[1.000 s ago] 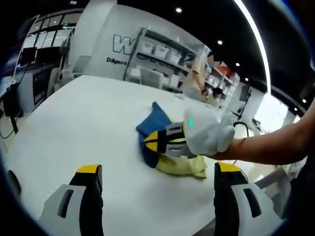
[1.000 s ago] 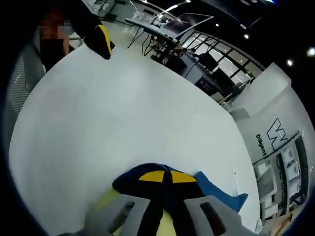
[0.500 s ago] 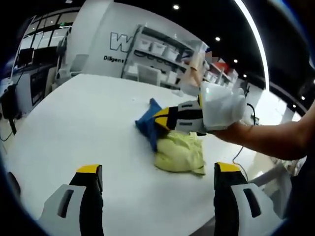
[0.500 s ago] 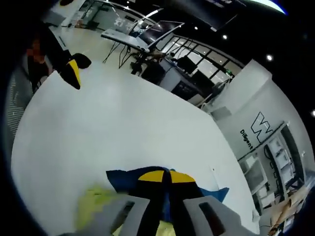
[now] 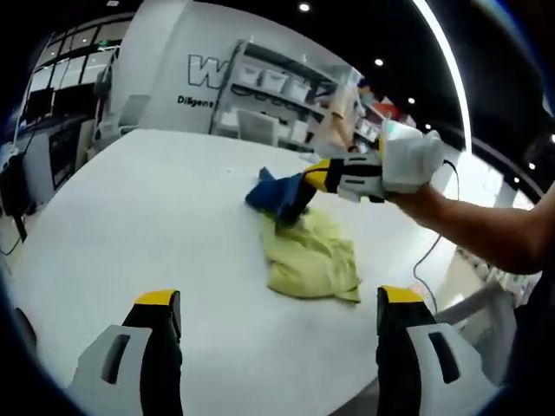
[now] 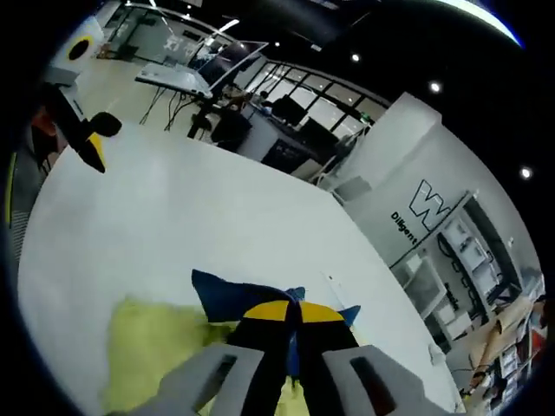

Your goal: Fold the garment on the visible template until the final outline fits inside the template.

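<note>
Spreading across both views is the white counter, round-edged and bare apart from the cloth, with shelving and a lettered wall behind it at twelve o'clock in the left gripper view. No template outline can be made out on the surface.

On the counter, at about one o'clock from the left claw, lies the garment: a crumpled yellow body with a dark blue part at its far end. In the left gripper view its long axis runs from roughly five o'clock up to eleven o'clock, the blue end pointing away towards the shelving and the yellow bulk nearer the camera.

The right claw comes in from three o'clock in that view, held by a person's hand, and its tips are pinched together on the blue part, which looks lifted off the counter. In the right gripper view the same claw shows both yellow-capped tips closed with blue cloth caught between them.

The left claw hangs well apart from the cloth with its jaws spread wide and nothing between them.

By my reading the step in hand is opening out the bunched garment, not folding yet. Next, the left claw would need to take a yellow edge so both can draw the cloth flat.
</note>
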Demonstrator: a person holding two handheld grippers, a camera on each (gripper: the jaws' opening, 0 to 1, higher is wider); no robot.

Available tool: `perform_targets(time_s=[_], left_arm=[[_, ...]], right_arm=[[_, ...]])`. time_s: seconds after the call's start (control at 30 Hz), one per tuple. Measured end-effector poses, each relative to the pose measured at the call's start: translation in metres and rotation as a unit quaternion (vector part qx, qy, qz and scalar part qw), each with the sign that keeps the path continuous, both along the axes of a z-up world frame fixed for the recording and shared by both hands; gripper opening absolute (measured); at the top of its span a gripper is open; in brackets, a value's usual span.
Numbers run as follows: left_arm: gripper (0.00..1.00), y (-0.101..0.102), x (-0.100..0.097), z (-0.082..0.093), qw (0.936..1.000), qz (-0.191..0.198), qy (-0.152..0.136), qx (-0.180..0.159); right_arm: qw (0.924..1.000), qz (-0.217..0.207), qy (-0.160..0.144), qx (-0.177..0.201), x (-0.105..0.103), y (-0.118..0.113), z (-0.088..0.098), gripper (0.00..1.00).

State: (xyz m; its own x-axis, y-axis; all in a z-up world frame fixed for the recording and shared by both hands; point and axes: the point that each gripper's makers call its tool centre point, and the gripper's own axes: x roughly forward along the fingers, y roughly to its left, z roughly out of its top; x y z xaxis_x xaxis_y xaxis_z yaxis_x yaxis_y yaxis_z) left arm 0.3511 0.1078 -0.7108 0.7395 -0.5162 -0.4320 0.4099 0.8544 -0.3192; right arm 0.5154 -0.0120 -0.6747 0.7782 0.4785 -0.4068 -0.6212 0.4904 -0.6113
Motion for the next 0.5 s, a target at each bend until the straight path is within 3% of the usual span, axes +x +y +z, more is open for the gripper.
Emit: perform_targets(time_s=[0.5], left_arm=[[0.88,-0.006,-0.003,-0.005,0.9998,-0.013,0.008,0.011]], right_arm=[[0.9956,-0.089,-0.022,0.019,0.011,-0.093,0.025,0.0]])
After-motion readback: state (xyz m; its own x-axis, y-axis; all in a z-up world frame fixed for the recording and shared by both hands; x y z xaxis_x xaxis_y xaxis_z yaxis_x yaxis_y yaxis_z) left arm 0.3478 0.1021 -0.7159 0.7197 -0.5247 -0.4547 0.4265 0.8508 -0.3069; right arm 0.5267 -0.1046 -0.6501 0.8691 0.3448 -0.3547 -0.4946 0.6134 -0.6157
